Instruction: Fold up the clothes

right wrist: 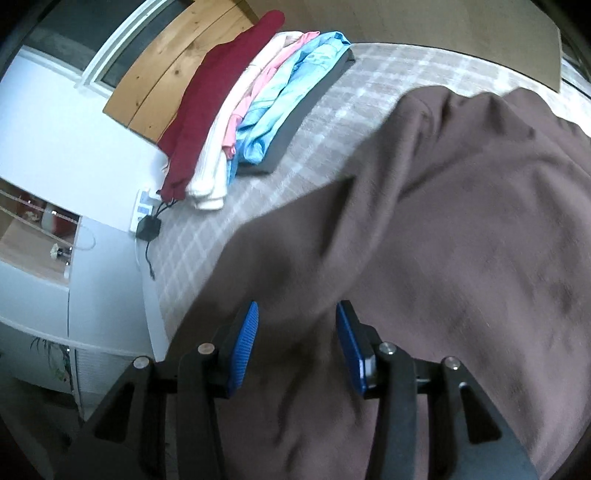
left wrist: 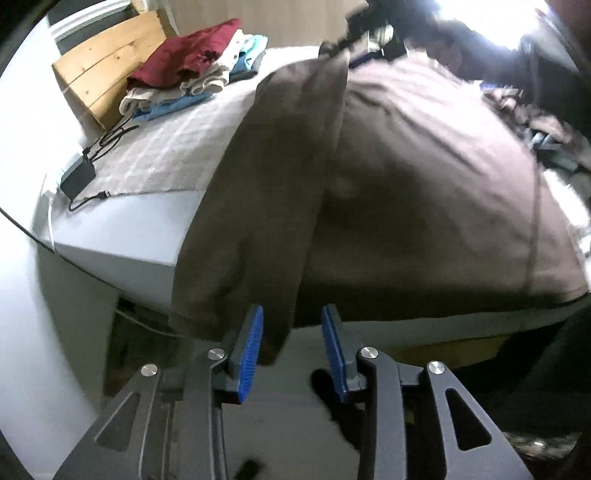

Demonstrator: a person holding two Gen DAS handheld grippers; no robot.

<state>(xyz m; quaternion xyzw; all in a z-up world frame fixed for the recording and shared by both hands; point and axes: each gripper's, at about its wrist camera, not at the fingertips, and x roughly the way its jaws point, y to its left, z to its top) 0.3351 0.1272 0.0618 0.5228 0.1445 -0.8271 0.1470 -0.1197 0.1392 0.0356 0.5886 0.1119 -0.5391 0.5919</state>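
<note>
A brown garment point(left wrist: 424, 177) lies spread over the bed, one long sleeve point(left wrist: 258, 206) hanging over the bed's near edge. My left gripper point(left wrist: 291, 328) is open, its blue pads on either side of the sleeve's hanging end. In the right wrist view the same brown garment point(right wrist: 461, 229) fills the lower right. My right gripper point(right wrist: 295, 325) is open just above the cloth, nothing pinched between its pads. At the top of the left wrist view, blurred, the other gripper point(left wrist: 373, 33) hovers over the garment's far end.
A stack of folded clothes point(left wrist: 192, 70) point(right wrist: 251, 110), dark red on top, then cream, pink and blue, sits by the wooden headboard point(left wrist: 103, 66). A black power adapter point(left wrist: 77, 177) with cables lies on the checked bed cover point(right wrist: 332, 122). White furniture point(right wrist: 92, 266) stands left of the bed.
</note>
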